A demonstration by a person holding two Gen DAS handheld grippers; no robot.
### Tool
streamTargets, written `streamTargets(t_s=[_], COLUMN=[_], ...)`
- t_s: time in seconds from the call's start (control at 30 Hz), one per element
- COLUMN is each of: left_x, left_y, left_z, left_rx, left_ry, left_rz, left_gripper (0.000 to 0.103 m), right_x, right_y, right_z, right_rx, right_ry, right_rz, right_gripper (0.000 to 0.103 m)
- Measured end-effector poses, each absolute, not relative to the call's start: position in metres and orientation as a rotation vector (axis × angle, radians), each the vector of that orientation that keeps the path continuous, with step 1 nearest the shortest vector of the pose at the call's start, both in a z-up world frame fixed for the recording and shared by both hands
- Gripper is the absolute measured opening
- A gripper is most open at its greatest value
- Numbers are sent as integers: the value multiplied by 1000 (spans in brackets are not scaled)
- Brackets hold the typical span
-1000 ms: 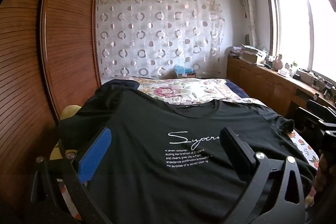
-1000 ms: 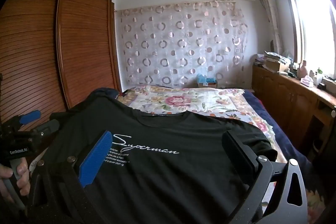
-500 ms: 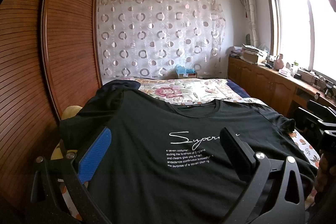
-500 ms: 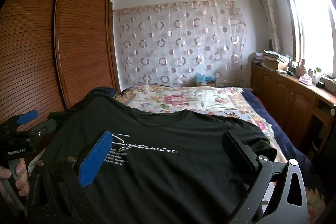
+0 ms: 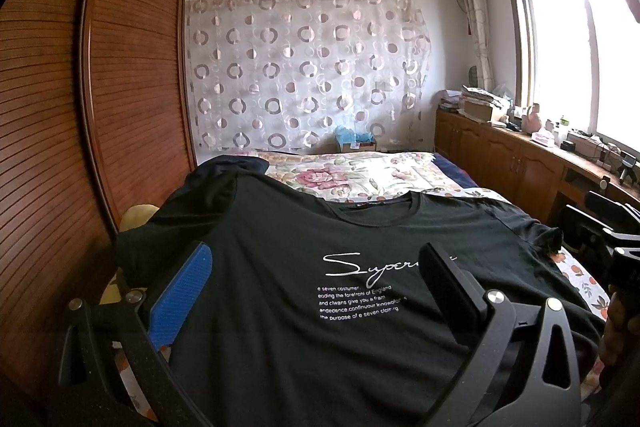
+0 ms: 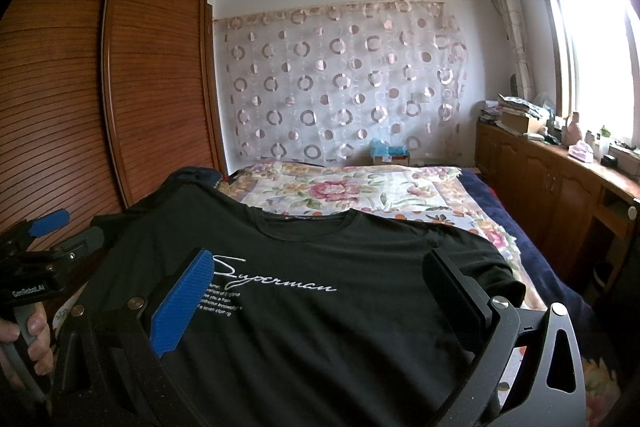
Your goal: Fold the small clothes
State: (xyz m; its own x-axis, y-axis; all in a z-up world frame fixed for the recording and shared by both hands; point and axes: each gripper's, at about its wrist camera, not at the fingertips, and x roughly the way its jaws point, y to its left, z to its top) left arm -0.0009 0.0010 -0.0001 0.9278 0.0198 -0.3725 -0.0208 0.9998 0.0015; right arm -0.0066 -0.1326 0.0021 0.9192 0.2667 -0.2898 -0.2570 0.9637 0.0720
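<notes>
Floral bed [image 5: 372, 175] under black T-shirt [image 5: 320, 307]

1. Black T-shirt [image 6: 320, 307] is spread flat on the bed, front up, white "Superman" script [image 6: 276, 277] showing with small lines of text under it.
2. Right gripper [image 6: 316, 267] sits low over the T-shirt with its jaws spread wide, blue pad [image 6: 182, 303] on one side of the script, black finger [image 6: 452, 287] on the other, nothing between them.
3. Left gripper [image 6: 64, 231] is just off the T-shirt's left sleeve edge, a hand [image 6: 28, 343] on its handle.
4. Floral bedspread [image 6: 360, 191] lies beyond the T-shirt's collar.
</notes>
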Motion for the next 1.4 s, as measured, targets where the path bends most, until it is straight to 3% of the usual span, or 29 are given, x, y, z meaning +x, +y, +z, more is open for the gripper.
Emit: streamTargets(t_s=[1.4], left_x=[-2], left_y=[-1], left_z=[0], left_rx=[1], left_ry=[374], left_rz=[24], left_gripper=[103], right_x=[-8], right_y=[-134], right_z=[5], right_rx=[31], right_ry=[300], right_rz=[270], right_gripper=[103])
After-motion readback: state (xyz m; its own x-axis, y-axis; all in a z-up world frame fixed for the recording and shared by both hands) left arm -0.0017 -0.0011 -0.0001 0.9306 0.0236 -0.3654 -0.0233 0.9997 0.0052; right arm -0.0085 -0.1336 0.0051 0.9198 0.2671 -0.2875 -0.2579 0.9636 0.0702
